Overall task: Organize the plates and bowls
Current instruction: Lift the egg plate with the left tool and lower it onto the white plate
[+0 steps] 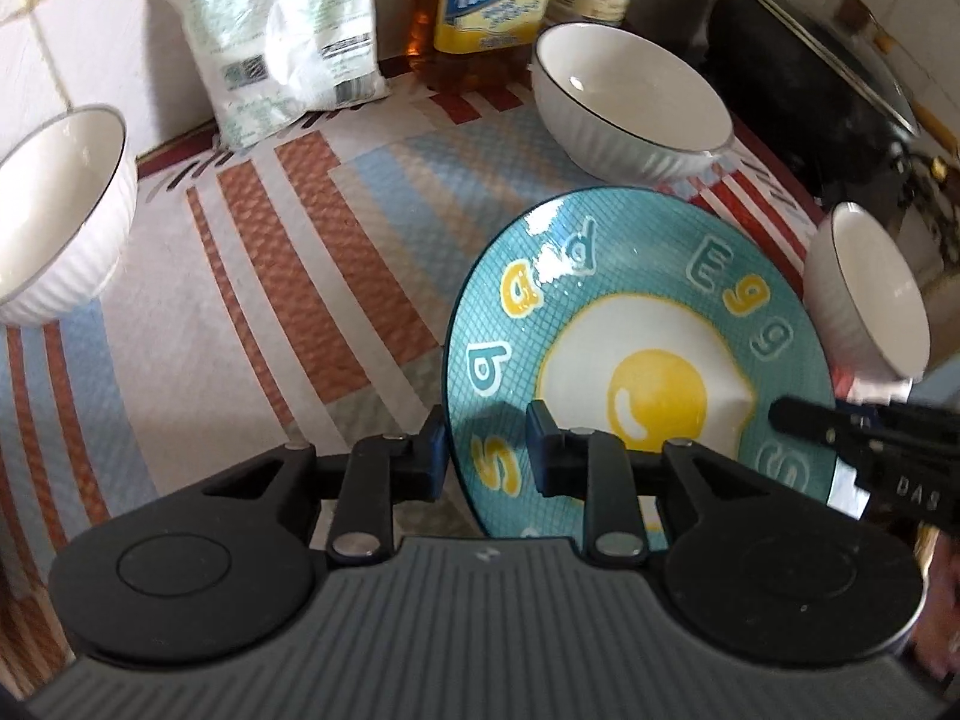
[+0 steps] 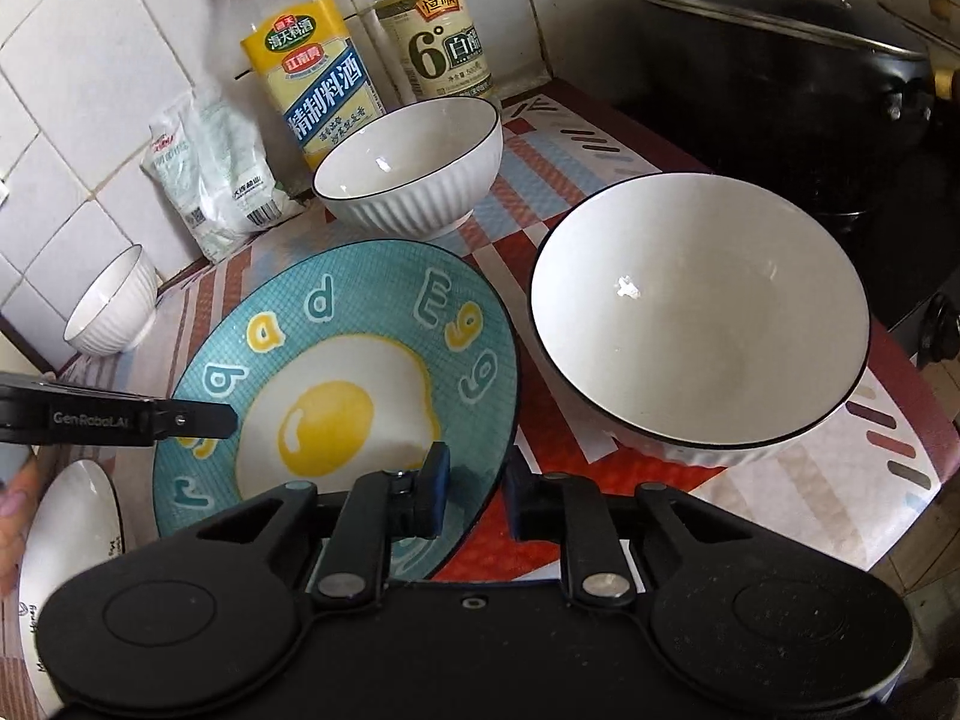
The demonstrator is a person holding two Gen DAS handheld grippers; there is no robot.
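place: home kitchen | cues: tiled wall (image 2: 78, 138); condiment bottles (image 2: 312, 78); lidded pot (image 2: 780, 90); bowls (image 2: 414, 168)

The left edge is cutting off the white bowl (image 1: 57, 210) in the left wrist view. The gripper body is hiding the teal plate's (image 2: 336, 372) near rim, and 1 white plate (image 2: 66, 546) is showing only partly.

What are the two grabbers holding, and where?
Both hold the egg plate by its rim: left gripper on the left edge, right gripper on the right.
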